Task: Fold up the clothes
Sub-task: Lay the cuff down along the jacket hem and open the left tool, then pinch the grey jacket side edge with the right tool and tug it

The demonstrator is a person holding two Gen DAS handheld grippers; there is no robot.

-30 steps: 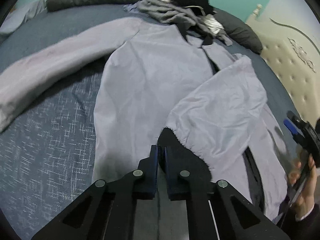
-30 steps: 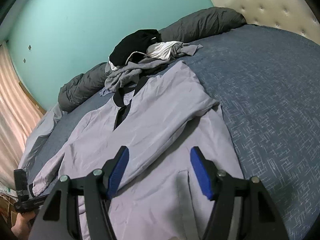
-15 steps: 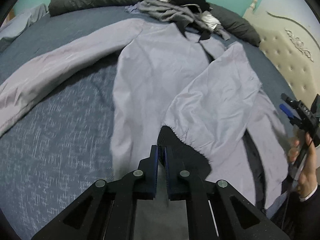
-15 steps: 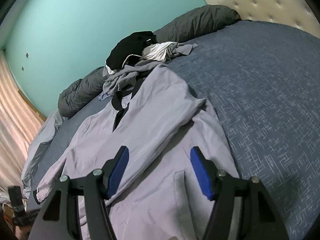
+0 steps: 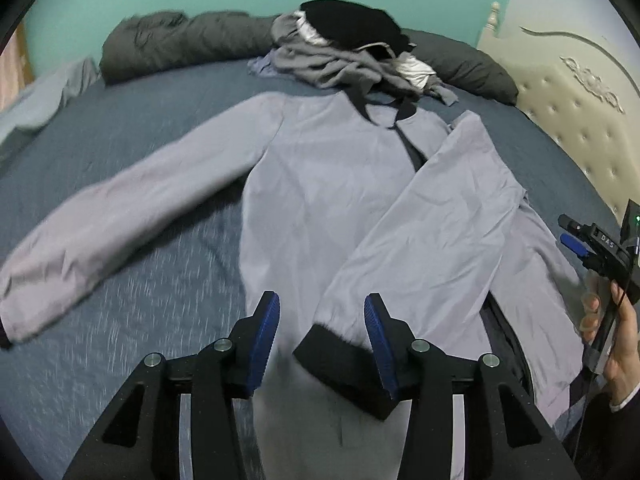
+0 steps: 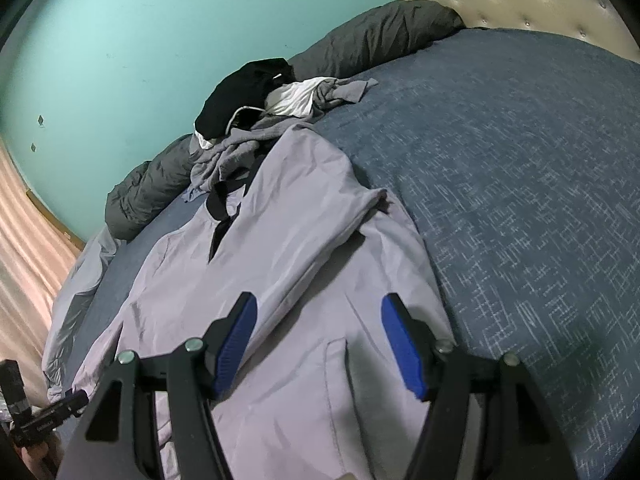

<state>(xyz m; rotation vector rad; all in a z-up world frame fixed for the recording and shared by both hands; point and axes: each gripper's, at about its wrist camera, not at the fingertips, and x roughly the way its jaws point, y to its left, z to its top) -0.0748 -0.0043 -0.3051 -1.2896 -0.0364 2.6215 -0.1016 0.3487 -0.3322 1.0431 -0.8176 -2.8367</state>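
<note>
A light grey jacket (image 5: 320, 184) (image 6: 280, 264) with black collar and cuffs lies spread on the blue bed (image 5: 132, 312). One sleeve (image 5: 432, 232) is folded across the body; its black cuff (image 5: 332, 356) lies just below and between the pads of my left gripper (image 5: 322, 330), whose jaws are opening, pads off the cloth. The other sleeve (image 5: 132, 208) stretches out to the left. My right gripper (image 6: 320, 336) hovers open over the jacket's lower body with nothing between its fingers; it also shows at the right edge of the left wrist view (image 5: 576, 240), held by a hand (image 5: 616, 344).
A pile of grey, black and white clothes (image 5: 348, 56) (image 6: 256, 116) sits beyond the collar. A dark grey duvet roll (image 5: 180, 40) (image 6: 372, 40) lines the teal wall. The tufted headboard (image 5: 580, 112) stands at the right. Bare blue bedspread (image 6: 520, 184) lies beside the jacket.
My left gripper was shut on the black cuff; it has opened, let the cuff drop onto the jacket and risen. The right gripper stayed open and barely moved.
</note>
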